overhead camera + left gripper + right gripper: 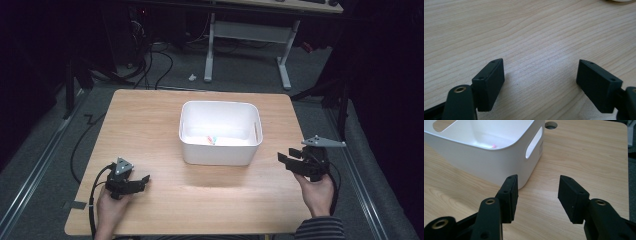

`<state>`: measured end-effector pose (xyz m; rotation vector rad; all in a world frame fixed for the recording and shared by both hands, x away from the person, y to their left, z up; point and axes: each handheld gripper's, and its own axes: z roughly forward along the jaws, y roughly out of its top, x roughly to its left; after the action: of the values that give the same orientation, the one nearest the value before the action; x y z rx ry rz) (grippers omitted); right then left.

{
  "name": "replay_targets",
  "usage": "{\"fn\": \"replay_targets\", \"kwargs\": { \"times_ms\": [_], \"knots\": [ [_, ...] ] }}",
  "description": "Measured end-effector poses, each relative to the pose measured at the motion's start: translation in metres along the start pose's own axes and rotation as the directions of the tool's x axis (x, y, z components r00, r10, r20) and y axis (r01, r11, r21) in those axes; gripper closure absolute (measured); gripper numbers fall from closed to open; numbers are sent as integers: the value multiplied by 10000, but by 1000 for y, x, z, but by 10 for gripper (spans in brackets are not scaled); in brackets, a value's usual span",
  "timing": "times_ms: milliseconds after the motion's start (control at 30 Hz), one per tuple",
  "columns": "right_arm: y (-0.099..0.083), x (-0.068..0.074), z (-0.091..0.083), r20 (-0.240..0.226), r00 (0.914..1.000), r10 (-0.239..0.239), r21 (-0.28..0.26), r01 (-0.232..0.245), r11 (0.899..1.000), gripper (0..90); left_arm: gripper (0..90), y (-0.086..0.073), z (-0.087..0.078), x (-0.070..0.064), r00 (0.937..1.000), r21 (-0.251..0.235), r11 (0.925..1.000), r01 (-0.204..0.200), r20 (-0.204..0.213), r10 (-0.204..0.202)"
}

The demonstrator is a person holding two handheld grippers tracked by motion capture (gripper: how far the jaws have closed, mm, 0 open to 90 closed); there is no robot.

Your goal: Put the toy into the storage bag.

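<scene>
From the high view, a white bin (220, 132) is sitting at the middle of the wooden table (150, 125), a little toward the far edge, with a small pink and teal item (212, 139) lying on its floor. The left gripper (141, 182) is resting near the near left corner, held by the person's left hand (110, 207), well apart from the bin. The right gripper (286, 161) is hovering at the right edge, gripped by the right hand (317, 192), its tips pointing toward the bin's right wall and standing near it.

In the left gripper view, the left gripper (540, 80) is lying low over bare wood grain, its two black jaws standing wide apart with nothing between them. A sliver of the bin (619, 0) is peeking in at the top right edge.

In the right gripper view, the right gripper (538, 195) is facing the bin's (486, 157) near corner, jaws spread apart and empty, the left jaw just in front of the bin's wall. A slot handle (534, 142) is showing in the side wall, and a pink speck of the item (494, 145) is showing inside. A round cable hole (551, 124) is sitting in the table beyond the bin.
</scene>
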<state>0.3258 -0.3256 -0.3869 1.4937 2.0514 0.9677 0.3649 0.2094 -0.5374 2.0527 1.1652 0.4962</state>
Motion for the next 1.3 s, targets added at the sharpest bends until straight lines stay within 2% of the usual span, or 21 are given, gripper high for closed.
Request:
{"fn": "replay_targets", "kwargs": {
  "times_ms": [433,733,1300],
  "knots": [
    [-15,-1,14,-259,9995,194,114,-192,9998,509,229,0,0,0,10000,3,10000,-1,2,1],
    [-25,5,32,-462,9986,249,276,-237,9993,509,229,0,0,0,10000,1,10000,-3,1,3],
    [-42,10,54,-728,9960,523,600,-480,9970,508,229,0,0,0,10000,2,10000,-12,-18,12]
  ]
}}
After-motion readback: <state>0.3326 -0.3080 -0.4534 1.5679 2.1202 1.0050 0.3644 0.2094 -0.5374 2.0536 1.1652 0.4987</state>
